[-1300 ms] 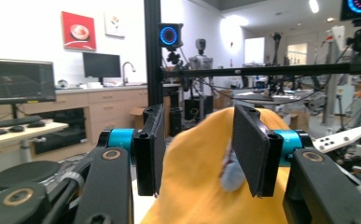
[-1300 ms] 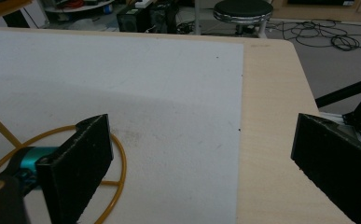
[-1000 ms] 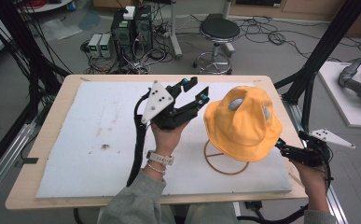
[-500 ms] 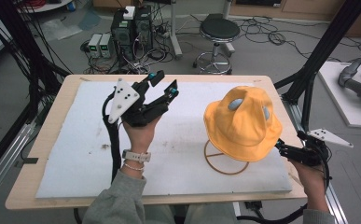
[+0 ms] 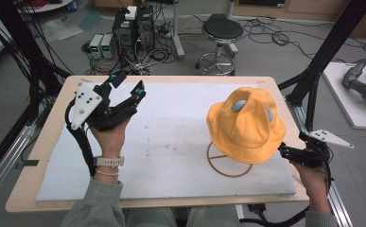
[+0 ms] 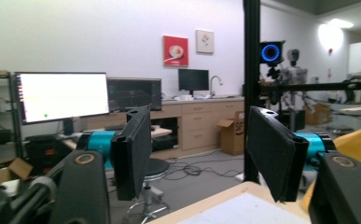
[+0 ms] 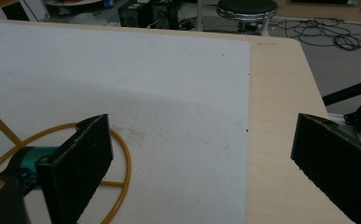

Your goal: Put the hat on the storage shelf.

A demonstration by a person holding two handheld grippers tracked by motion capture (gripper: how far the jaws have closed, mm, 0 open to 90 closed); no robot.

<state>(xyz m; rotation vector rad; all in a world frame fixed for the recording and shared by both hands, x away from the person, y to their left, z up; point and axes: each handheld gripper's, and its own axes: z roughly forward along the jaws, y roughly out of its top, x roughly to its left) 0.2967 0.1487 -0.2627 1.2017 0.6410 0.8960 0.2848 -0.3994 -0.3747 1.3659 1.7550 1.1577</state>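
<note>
Room: a lab with cables, computer towers and a stool [image 5: 222, 32] on the floor beyond the table [image 5: 284, 94]; a lit monitor [image 6: 62, 96] and cabinets line the far wall.
Table: pale wood, covered by a white mat [image 5: 180, 137] with faint stains near its middle.
Hat: a yellow bucket hat [image 5: 247, 125] sits on a wire stand [image 5: 228, 163] at the right side of the mat; its brim hangs over the stand's ring base, and the crown shows two pale oval eyelets.
Left gripper [image 5: 132, 85]: raised over the far left part of the mat, well apart from the hat, pointing out at the room. Its jaws have just been opening and stand apart with nothing between them.
Right gripper [image 5: 284, 150]: low at the right edge of the table, just beside the brim. Its jaws are spread wide and empty, one hovering over the ring base, the other over bare wood.
Stage, as judged: the hat looks set on its stand, both grippers released.
Risk: the right gripper lies close under the brim; drawing it back carelessly could catch the cloth and drag the hat askew, or nudge the light stand and tip it.
Risk, second: its trailing cable could snag the table edge.
</note>
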